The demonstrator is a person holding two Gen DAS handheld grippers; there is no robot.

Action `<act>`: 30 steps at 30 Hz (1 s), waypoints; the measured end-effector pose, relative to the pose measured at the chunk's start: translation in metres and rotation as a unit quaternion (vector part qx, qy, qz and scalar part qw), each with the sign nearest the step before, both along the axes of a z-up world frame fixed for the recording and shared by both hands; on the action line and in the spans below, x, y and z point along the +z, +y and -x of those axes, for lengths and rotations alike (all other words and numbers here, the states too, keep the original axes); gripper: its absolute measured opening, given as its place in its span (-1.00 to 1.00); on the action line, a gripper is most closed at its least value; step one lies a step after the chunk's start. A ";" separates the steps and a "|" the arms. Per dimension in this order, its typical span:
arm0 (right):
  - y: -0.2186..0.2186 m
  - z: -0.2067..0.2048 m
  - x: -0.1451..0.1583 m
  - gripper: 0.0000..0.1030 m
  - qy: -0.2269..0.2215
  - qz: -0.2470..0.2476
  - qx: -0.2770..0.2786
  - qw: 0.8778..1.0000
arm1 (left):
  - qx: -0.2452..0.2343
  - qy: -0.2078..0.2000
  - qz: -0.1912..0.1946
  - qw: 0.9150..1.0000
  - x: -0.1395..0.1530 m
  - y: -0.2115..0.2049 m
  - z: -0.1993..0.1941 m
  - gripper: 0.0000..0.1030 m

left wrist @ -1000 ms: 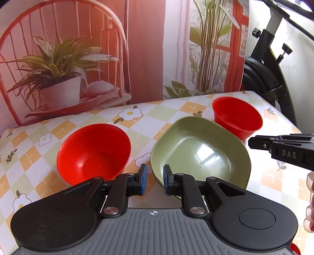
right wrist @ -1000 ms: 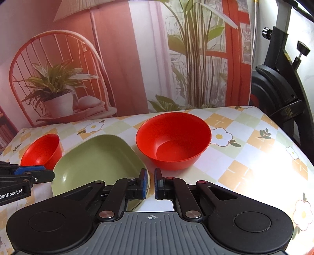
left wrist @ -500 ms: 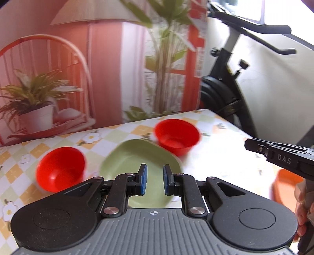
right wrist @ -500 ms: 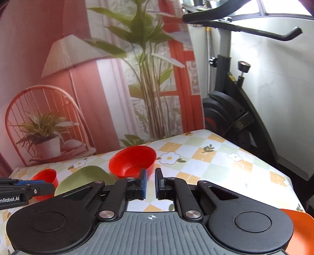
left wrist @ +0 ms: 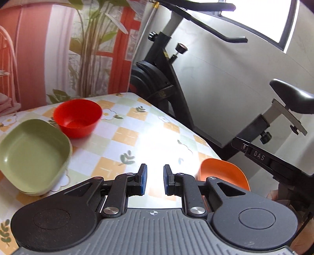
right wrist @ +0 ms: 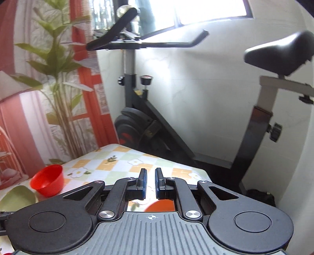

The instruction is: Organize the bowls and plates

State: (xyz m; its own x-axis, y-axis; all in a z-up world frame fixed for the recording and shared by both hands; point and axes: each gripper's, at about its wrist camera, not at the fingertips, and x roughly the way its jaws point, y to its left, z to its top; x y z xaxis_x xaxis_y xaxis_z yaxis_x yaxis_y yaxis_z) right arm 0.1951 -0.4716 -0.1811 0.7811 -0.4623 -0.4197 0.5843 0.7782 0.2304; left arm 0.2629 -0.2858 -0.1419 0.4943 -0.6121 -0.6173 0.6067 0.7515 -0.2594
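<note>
Hovering over the table (left wrist: 137,135), the left gripper (left wrist: 154,181) is gaping empty, jaws apart. The right gripper (right wrist: 150,183) is showing a narrow gap, gripping nothing. A red bowl (left wrist: 77,117) is sitting just beside the green plate (left wrist: 33,155).

A black exercise bike (right wrist: 149,121) stands against a white wall (right wrist: 206,94) at 12 o'clock, a bright window (right wrist: 206,9) above, a plant mural (left wrist: 58,49) at 10 o'clock.

Both grippers look the same: left gripper (left wrist: 154,182) and right gripper (right wrist: 151,183) have matte black linkages, silver screws, blue-padded jaws, ribbed grey bodies.
</note>
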 end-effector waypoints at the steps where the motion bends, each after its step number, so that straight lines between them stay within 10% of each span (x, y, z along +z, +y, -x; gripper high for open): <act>1: -0.007 0.005 -0.006 -0.83 0.003 -0.010 -0.013 1.000 | -0.011 0.003 -0.001 1.000 -0.004 -0.007 0.002 -0.64; 11: -0.045 0.043 -0.061 -0.72 0.042 -0.053 -0.117 0.991 | -0.073 0.023 -0.008 0.997 -0.029 -0.057 0.017 -0.62; 14: -0.049 0.044 -0.069 -0.71 0.046 -0.061 -0.122 0.990 | -0.082 0.020 -0.010 0.996 -0.033 -0.065 0.020 -0.29; 30: -0.051 0.045 -0.086 -0.82 0.051 -0.114 -0.108 0.986 | -0.091 0.043 -0.046 0.994 -0.058 -0.083 0.015 -0.29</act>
